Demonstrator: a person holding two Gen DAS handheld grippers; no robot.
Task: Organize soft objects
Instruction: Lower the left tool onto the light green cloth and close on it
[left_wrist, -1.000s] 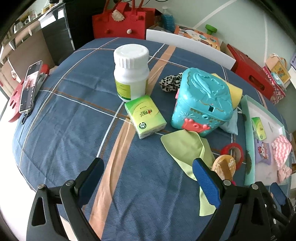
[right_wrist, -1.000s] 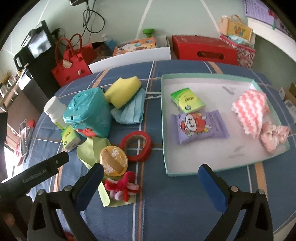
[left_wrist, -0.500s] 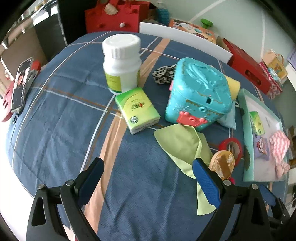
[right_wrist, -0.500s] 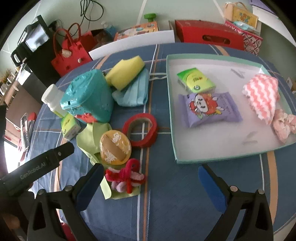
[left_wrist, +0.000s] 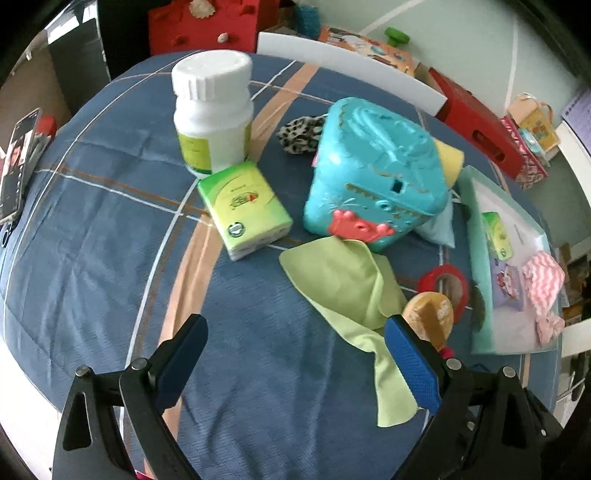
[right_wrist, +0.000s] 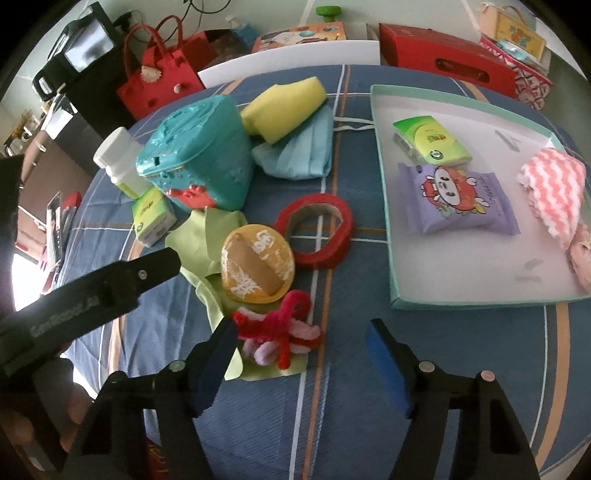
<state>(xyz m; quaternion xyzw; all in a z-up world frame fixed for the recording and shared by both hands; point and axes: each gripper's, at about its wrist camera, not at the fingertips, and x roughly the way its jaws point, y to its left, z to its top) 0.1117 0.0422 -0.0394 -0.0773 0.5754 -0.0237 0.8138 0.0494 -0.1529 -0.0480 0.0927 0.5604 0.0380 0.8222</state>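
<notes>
My left gripper (left_wrist: 295, 354) is open and empty above the blue cloth, in front of a green tissue pack (left_wrist: 243, 210) and a light green cloth (left_wrist: 343, 284). My right gripper (right_wrist: 301, 354) is open and empty, just before a red and pink fuzzy bow (right_wrist: 280, 332) lying on the light green cloth (right_wrist: 207, 236). A white tray (right_wrist: 461, 258) on the right holds a green tissue pack (right_wrist: 430, 142), a purple packet (right_wrist: 456, 203) and a pink zigzag towel (right_wrist: 554, 188). A yellow sponge (right_wrist: 284, 107) lies on a blue face mask (right_wrist: 299, 151).
A teal toy box (left_wrist: 373, 170), a white bottle (left_wrist: 212, 110), a leopard scrunchie (left_wrist: 297, 133), a red tape roll (right_wrist: 314, 229) and an orange round tin (right_wrist: 258, 266) crowd the middle. A phone (left_wrist: 16, 166) lies at the left edge. Red boxes stand behind.
Both grippers have moved forward and lower toward the table. The right gripper's fingers have closed in somewhat and now sit by the fuzzy bow. Nothing was picked up.
</notes>
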